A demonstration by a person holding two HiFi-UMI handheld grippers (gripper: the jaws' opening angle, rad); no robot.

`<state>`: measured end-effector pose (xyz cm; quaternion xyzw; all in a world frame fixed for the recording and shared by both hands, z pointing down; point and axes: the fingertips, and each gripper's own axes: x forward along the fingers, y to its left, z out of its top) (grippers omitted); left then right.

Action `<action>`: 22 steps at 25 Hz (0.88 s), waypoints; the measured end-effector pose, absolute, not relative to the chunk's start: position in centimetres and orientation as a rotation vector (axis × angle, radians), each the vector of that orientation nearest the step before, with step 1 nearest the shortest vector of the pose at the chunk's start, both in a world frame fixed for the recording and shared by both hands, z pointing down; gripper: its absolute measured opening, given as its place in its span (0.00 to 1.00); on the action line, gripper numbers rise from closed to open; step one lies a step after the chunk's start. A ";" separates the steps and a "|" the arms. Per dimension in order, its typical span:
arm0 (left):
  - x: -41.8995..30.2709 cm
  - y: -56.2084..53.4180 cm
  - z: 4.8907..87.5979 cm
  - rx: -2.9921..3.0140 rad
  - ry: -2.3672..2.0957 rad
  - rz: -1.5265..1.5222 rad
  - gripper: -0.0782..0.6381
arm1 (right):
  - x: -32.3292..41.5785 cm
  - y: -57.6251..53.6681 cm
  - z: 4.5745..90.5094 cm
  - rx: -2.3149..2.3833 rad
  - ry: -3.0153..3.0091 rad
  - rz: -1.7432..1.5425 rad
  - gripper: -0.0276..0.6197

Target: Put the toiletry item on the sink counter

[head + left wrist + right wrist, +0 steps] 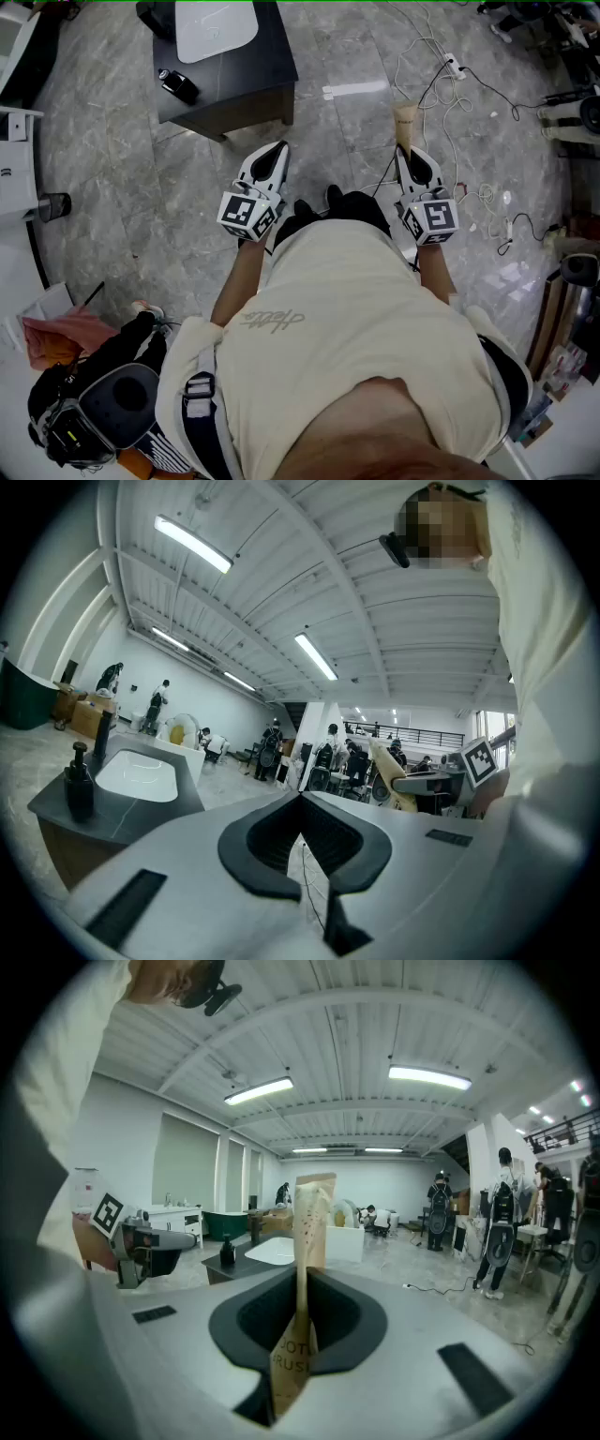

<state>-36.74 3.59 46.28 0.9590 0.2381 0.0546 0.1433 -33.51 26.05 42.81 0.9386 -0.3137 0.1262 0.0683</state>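
Because the paper toothbrush packet (307, 1232) is pinched only at its lower end in the right gripper (407, 150), it could bend or slip before reaching the dark sink worktop (246, 82), well apart at upper left. Both grippers point forward side by side; the left gripper (274, 153) is closed, empty.

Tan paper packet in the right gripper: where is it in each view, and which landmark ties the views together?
Head view: tan packet upper right of centre, sticking out of the right gripper.
Left gripper view: packet small and slanted, right of centre.
Right gripper view: packet dead centre, upright between the jaws.
Shared landmark: the dark sink counter.
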 end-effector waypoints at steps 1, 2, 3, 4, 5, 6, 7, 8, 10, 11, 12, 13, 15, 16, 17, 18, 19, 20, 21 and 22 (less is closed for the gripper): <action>-36.9 3.6 46.3 2.759 0.693 0.155 0.11 | -33.7 25.9 42.8 2.824 -0.941 0.378 0.07; -37.1 3.5 46.4 2.753 0.700 0.153 0.11 | -33.8 25.7 42.8 2.821 -0.937 0.377 0.07; -37.2 3.5 46.5 2.748 0.705 0.153 0.11 | -34.0 25.5 42.8 2.819 -0.934 0.376 0.07; -37.4 3.4 46.7 2.743 0.708 0.156 0.11 | -34.1 25.3 42.7 2.817 -0.933 0.376 0.07; -37.4 3.3 46.9 2.739 0.708 0.160 0.11 | -34.2 25.1 42.7 2.815 -0.934 0.378 0.07; -37.4 3.1 47.1 2.736 0.705 0.163 0.11 | -34.2 24.9 42.6 2.813 -0.937 0.381 0.07; -37.3 2.9 47.2 2.732 0.701 0.165 0.11 | -34.4 24.7 42.6 2.807 -0.944 0.387 0.07; -37.2 2.7 47.3 2.730 0.695 0.164 0.11 | -34.5 24.5 42.6 2.796 -0.957 0.394 0.07; -37.0 2.4 47.4 2.726 0.680 0.157 0.11 | -34.8 24.1 42.7 2.777 -0.994 0.398 0.08; -36.9 2.2 47.5 2.724 0.670 0.156 0.11 | -34.8 23.9 42.6 2.779 -1.008 0.392 0.08; -36.8 2.0 47.7 2.723 0.662 0.157 0.11 | -34.7 23.8 42.5 2.784 -1.014 0.380 0.08; -36.7 1.9 47.9 2.723 0.654 0.162 0.11 | -34.7 23.6 42.3 2.786 -1.016 0.368 0.08; -36.6 1.9 48.4 2.722 0.643 0.182 0.11 | -34.7 23.5 42.1 2.772 -1.021 0.352 0.08; -36.5 2.1 48.7 2.720 0.639 0.194 0.11 | -34.7 23.6 42.1 2.759 -1.025 0.349 0.08; -36.3 2.2 49.0 2.717 0.634 0.206 0.11 | -34.6 23.7 42.2 2.746 -1.027 0.352 0.08; -36.1 2.5 49.3 2.714 0.632 0.218 0.11 | -34.4 23.9 42.5 2.736 -1.028 0.361 0.08; -35.8 2.8 49.4 2.713 0.632 0.229 0.11 | -34.1 24.2 42.8 2.732 -1.031 0.374 0.08; -35.5 3.2 49.4 2.716 0.635 0.239 0.11 | -33.8 24.5 43.2 2.732 -1.035 0.388 0.08; -35.1 3.7 49.4 2.720 0.641 0.247 0.11 | -33.3 24.8 43.6 2.735 -1.042 0.401 0.08; -34.7 4.2 49.4 2.725 0.648 0.253 0.11 | -32.8 25.1 44.0 2.738 -1.051 0.411 0.08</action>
